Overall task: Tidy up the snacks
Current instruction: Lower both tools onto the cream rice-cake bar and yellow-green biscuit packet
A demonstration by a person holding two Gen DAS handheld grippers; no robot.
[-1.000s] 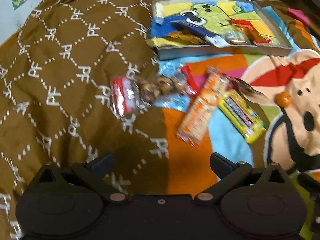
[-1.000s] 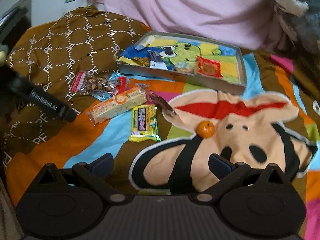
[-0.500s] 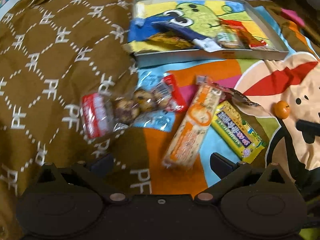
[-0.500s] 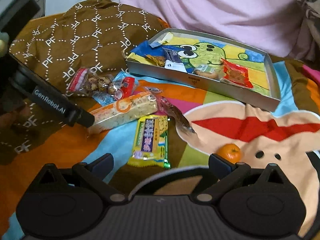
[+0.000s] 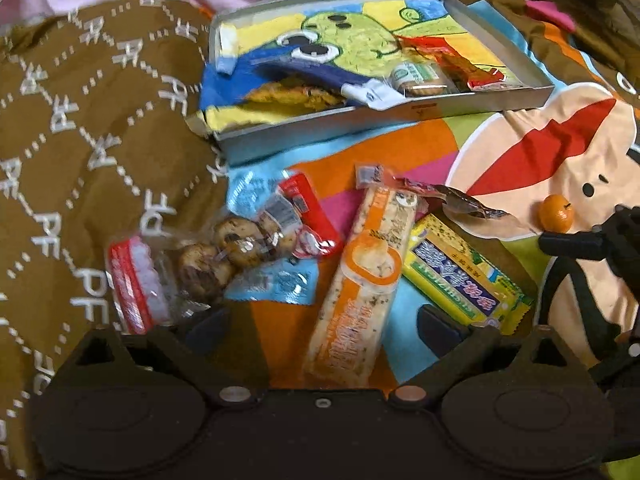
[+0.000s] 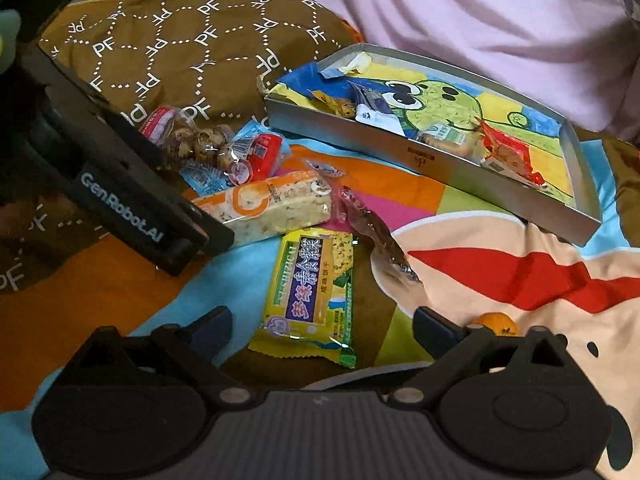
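Note:
Loose snacks lie on the bedspread: a long orange bar (image 5: 362, 276) (image 6: 272, 204), a yellow-green cracker pack (image 5: 460, 276) (image 6: 312, 296), a clear bag of round cakes (image 5: 216, 256) (image 6: 192, 140), a dark wrapper (image 6: 376, 236) and a small orange (image 5: 555, 214) (image 6: 494, 322). A grey tray (image 5: 360, 124) (image 6: 400, 148) at the back holds several snacks. My left gripper (image 5: 322, 324) is open, its jaws either side of the orange bar's near end. My right gripper (image 6: 322, 326) is open, its jaws either side of the yellow pack.
A brown patterned quilt (image 5: 80, 120) rises on the left. Pink fabric (image 6: 480, 20) lies behind the tray. The left gripper's body (image 6: 120, 184) reaches in from the left in the right wrist view; the right gripper's edge (image 5: 600, 240) shows at the left wrist view's right.
Both grippers have moved forward and down toward the loose snacks, the left onto the orange bar, the right onto the yellow pack. Both stay open.

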